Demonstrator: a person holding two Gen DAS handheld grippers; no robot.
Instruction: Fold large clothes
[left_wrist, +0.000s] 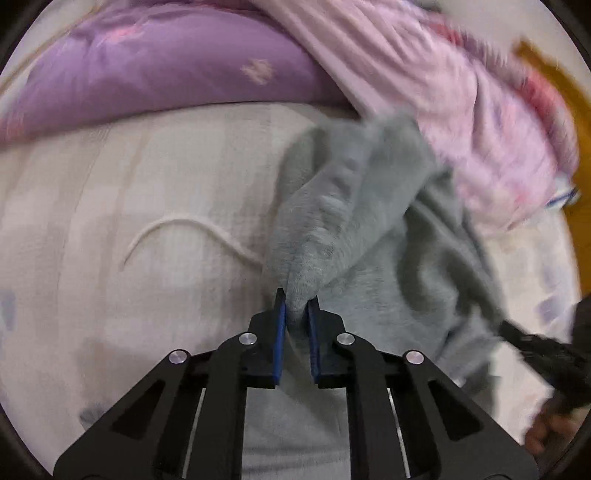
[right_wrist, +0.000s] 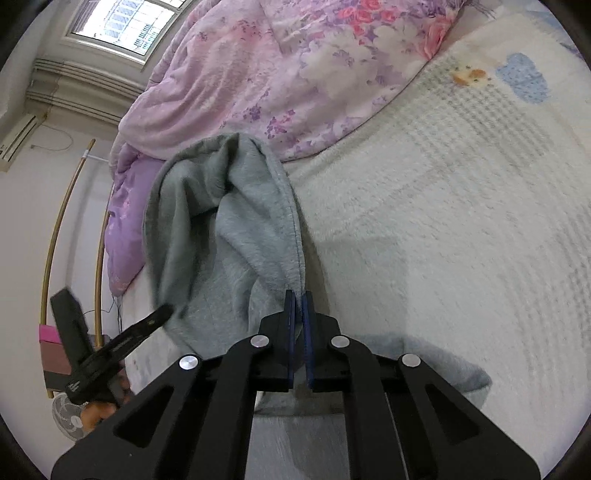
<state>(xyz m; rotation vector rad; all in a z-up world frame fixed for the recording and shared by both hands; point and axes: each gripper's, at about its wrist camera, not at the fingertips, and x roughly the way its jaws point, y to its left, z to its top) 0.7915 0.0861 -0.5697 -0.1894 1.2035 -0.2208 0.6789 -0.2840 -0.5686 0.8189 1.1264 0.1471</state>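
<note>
A grey fleece garment (left_wrist: 362, 221) lies bunched on the bed. My left gripper (left_wrist: 298, 295) is shut on a raised fold of it, the cloth pinched between the blue pads. In the right wrist view the same garment (right_wrist: 229, 229) hangs up from my right gripper (right_wrist: 298, 295), which is shut on its stitched edge. The right gripper (left_wrist: 535, 343) shows blurred at the right edge of the left wrist view, held by a hand. The left gripper (right_wrist: 122, 339) appears low on the left of the right wrist view. A white cord (left_wrist: 177, 225) curls out from under the garment.
A cream textured blanket (right_wrist: 443, 221) covers the bed. A pink floral quilt (right_wrist: 295, 74) is heaped at the far side, with a purple pillow (left_wrist: 166, 74) beside it. Beyond the bed's left edge are a wall, a window (right_wrist: 122, 22) and a small fan (right_wrist: 66, 417).
</note>
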